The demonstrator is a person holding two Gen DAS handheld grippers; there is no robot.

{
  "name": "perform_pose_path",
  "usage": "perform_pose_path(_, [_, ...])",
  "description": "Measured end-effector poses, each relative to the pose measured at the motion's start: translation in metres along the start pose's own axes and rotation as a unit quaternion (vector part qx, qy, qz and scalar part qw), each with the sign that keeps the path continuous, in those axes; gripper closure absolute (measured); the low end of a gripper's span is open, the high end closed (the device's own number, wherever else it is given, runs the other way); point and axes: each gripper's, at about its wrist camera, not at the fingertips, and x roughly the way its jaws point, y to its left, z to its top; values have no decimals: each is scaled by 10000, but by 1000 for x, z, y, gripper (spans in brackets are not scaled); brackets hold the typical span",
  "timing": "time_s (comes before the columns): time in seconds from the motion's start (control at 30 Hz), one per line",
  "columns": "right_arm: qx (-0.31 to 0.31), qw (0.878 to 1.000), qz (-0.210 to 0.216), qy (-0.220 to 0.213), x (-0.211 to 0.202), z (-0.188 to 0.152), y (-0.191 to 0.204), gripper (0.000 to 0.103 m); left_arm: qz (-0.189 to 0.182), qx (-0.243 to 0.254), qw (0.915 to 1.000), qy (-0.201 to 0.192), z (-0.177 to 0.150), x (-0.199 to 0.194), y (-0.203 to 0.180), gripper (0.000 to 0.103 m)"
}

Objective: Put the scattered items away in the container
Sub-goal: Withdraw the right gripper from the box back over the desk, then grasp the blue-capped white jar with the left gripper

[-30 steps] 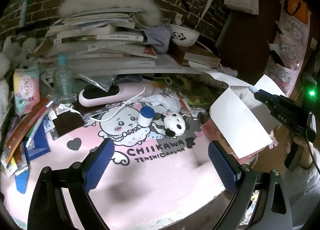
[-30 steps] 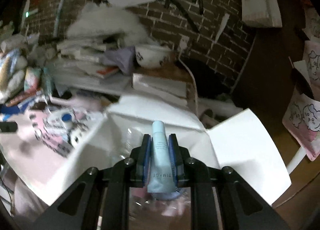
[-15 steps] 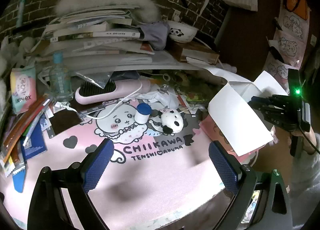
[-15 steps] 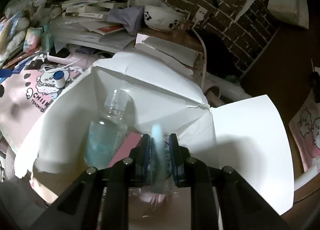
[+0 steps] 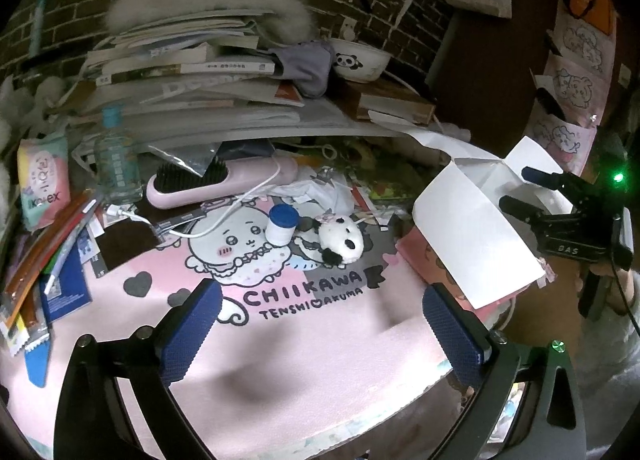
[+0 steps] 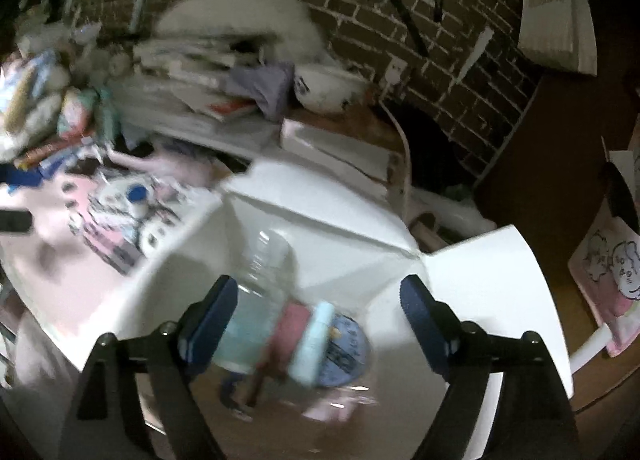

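A white cardboard box [image 6: 304, 228] with its flaps up stands at the right edge of the pink mat [image 5: 304, 340]. My right gripper [image 6: 318, 324] hovers open over it. Below lie a pale blue tube [image 6: 314, 342], a clear bottle [image 6: 260, 288] and other blurred items. In the left wrist view the box [image 5: 476, 236] shows at the right, with the right gripper [image 5: 520, 188] above its opening. My left gripper [image 5: 320, 336] hangs open above the mat, holding nothing. A small white jar with a blue lid [image 5: 282, 224] and a panda plush [image 5: 340, 244] lie on the mat.
A pink hairbrush [image 5: 216, 184] with its white cable, a water bottle [image 5: 116, 156], a tissue pack [image 5: 44, 180] and snack wrappers [image 5: 44, 260] crowd the mat's far and left sides. Stacked books and a panda bowl [image 5: 360, 58] sit behind, against a brick wall.
My right gripper was shut on the pale blue tube over the box; it has opened and the tube now lies inside. The left gripper shifted only slightly.
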Motion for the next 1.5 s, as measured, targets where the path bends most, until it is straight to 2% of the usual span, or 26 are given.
perform_pose_path(0.13, [178,9977,546,-358,-13,9,21,4,82,-17,9999,-61,-1,-3,2,0])
perform_pose_path(0.37, [55,9854,1565,-673,-27,15,71,1,218,-60,9997,-118,-2,-4,14,0])
perform_pose_path(0.63, [-34,9528,2947,-735,-30,5,122,0,261,-146,9995,-75,-6,6,34,0])
perform_pose_path(0.8, [-39,9363,3439,-713,-28,-11,142,0,91,-276,9995,132,-3,24,46,0])
perform_pose_path(0.93, [-81,9308,3593,-666,-26,-25,155,0,26,-325,9990,311,4,44,48,0])
perform_pose_path(1.13, [-263,9318,3535,-780,-30,-43,175,0,19,-299,9979,574,14,76,46,1])
perform_pose_path(1.37, [-15,9240,3788,-524,-19,-57,178,0,44,20,9977,683,29,106,35,2])
perform_pose_path(1.5, [93,9223,3843,-411,-14,-64,177,0,172,174,9972,706,36,117,31,14])
